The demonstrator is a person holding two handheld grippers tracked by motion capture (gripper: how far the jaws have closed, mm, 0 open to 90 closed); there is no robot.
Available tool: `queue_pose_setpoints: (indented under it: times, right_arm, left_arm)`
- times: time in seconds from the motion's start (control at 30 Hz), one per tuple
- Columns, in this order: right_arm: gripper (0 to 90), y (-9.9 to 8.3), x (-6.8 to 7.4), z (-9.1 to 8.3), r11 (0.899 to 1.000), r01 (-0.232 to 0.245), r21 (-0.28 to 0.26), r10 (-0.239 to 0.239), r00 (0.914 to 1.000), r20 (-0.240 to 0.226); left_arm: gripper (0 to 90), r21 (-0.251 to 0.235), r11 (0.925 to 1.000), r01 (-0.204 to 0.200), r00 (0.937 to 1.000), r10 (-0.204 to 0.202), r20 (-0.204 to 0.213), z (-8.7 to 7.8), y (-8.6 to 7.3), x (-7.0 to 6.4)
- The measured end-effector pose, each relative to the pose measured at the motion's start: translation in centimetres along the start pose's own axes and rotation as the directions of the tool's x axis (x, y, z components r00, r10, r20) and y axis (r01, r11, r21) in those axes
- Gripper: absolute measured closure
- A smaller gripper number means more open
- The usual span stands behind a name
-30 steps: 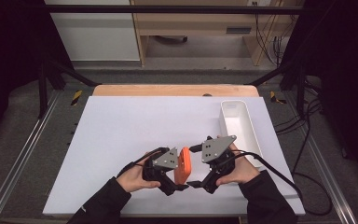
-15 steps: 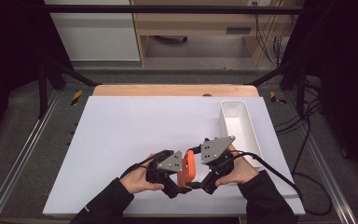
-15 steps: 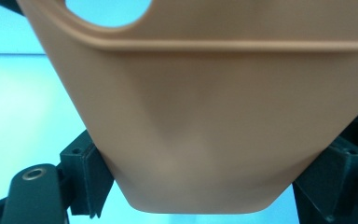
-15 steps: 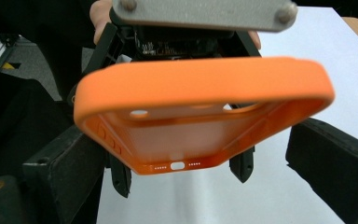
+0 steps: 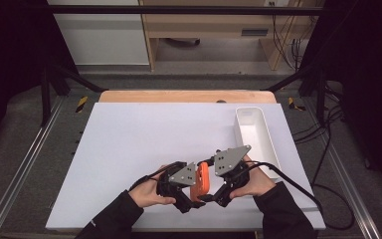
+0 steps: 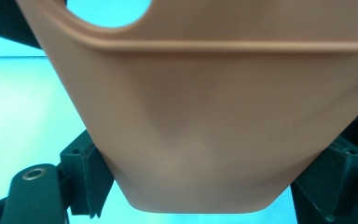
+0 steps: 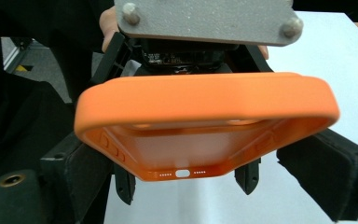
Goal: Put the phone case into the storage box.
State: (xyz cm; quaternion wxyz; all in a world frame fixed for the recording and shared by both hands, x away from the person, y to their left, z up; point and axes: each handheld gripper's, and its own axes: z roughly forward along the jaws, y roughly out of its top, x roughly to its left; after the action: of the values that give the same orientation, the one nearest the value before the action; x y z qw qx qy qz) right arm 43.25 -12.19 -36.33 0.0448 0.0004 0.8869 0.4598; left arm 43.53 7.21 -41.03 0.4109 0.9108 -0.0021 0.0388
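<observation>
Near tabletop edge: orange phone case [image 5: 202,180], held on edge off the surface. Left gripper [image 5: 186,195] and right gripper [image 5: 214,194] each clamp it across its width, seemingly for transfer. Right edge: white tray [image 5: 247,115], empty.

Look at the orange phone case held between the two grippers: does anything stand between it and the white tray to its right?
Only the right gripper and the hand on it lie between the orange phone case and the white tray. Otherwise bare white table.

White tray [image 5: 271,144] on white table [image 5: 139,149]
</observation>
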Motion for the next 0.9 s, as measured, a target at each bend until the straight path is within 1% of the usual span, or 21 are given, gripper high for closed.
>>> queue_pose_setpoints:
  times: [0.2,0.43,0.6,0.73,0.9]
  right_arm:
    - [14.5,-0.02,0.01,0.04,1.0,0.006,-0.005,-0.006,0.9999,-0.015]
    - [15.0,-0.06,-0.02,0.09,1.0,0.008,-0.008,-0.008,0.9997,-0.023]
    - [15.4,-0.07,-0.15,0.13,1.0,0.001,-0.013,-0.002,0.9997,-0.025]
    - [15.8,-0.06,-0.2,0.16,1.0,-0.007,-0.015,0.007,0.9997,-0.024]
    - [16.2,-0.08,-0.23,0.22,1.0,-0.009,-0.012,0.009,0.9996,-0.026]
  left_arm:
    - [15.6,-0.003,1.0,0.001,1.0,-0.001,0.004,0.08,-0.02,-0.05]
    - [15.6,-0.004,1.0,0.001,1.0,-0.001,0.008,0.1,-0.09,-0.07]
    - [15.6,-0.004,1.0,0.002,1.0,-0.002,0.006,0.02,-0.16,0.04]
    - [15.5,-0.008,0.9999,0.013,0.9999,-0.013,0.006,0.02,-0.22,0.03]
    - [15.5,-0.006,0.9998,0.018,0.9998,-0.018,0.008,0.07,-0.26,0.02]
